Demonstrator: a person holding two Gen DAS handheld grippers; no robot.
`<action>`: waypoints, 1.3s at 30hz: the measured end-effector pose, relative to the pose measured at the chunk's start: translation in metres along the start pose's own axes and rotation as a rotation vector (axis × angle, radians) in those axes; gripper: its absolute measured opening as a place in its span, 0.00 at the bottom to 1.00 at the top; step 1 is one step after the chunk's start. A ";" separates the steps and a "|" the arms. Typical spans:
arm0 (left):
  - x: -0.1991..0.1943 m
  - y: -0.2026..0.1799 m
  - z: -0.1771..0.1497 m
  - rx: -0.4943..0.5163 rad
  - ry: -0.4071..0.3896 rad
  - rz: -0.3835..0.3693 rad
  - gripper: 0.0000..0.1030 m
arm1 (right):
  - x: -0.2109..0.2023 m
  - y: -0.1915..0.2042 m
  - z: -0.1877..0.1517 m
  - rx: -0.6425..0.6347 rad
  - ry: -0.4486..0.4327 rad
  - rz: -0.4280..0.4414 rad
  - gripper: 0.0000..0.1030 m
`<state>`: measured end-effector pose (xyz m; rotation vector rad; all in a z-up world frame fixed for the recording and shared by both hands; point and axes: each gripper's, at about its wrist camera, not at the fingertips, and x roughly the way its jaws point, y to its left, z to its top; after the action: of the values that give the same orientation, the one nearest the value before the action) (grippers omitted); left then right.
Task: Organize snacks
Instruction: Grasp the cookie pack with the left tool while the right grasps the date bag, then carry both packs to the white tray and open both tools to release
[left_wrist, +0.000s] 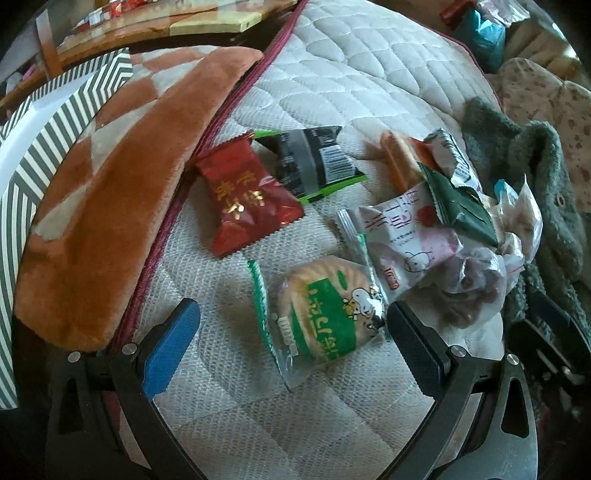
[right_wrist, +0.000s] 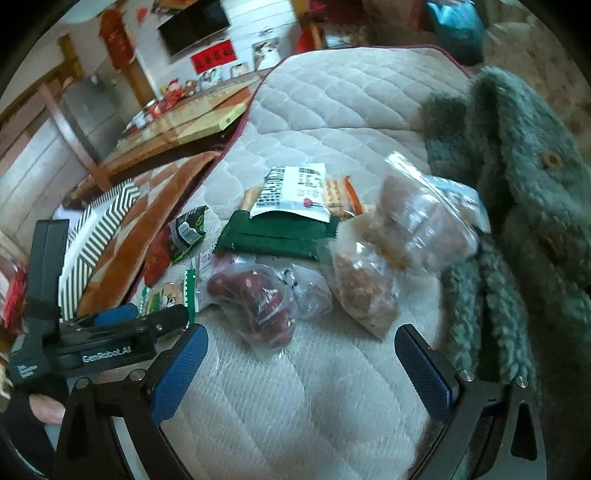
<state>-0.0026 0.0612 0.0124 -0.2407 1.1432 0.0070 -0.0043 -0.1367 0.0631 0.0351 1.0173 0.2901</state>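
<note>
I have my left claw (left_wrist: 291, 332) spread wide with the green biscuit packet (left_wrist: 325, 314) lying between its fingers on the mattress (left_wrist: 351, 92), not yet pinched; I judge I'm lined up to take it first, since it sits loose at the pile's near edge. Ahead of it lie the red packet (left_wrist: 251, 199) and the black packet (left_wrist: 314, 162). My right claw (right_wrist: 301, 363) is also wide and empty, the bag of red dates (right_wrist: 255, 299) just ahead. Only the right view shows the nut bag (right_wrist: 365, 284) clearly; only the left shows the biscuit's label.
</note>
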 end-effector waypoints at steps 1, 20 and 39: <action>0.000 0.001 0.001 -0.002 -0.001 0.003 0.99 | 0.005 0.003 0.003 -0.027 0.010 0.002 0.99; -0.001 -0.002 0.005 0.042 -0.033 0.093 0.54 | 0.047 0.014 0.021 -0.153 0.059 0.118 0.37; -0.076 0.009 0.002 0.078 -0.104 0.055 0.49 | -0.019 0.058 0.023 -0.198 -0.009 0.202 0.30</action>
<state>-0.0338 0.0792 0.0798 -0.1378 1.0439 0.0230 -0.0072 -0.0837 0.1005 -0.0399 0.9739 0.5735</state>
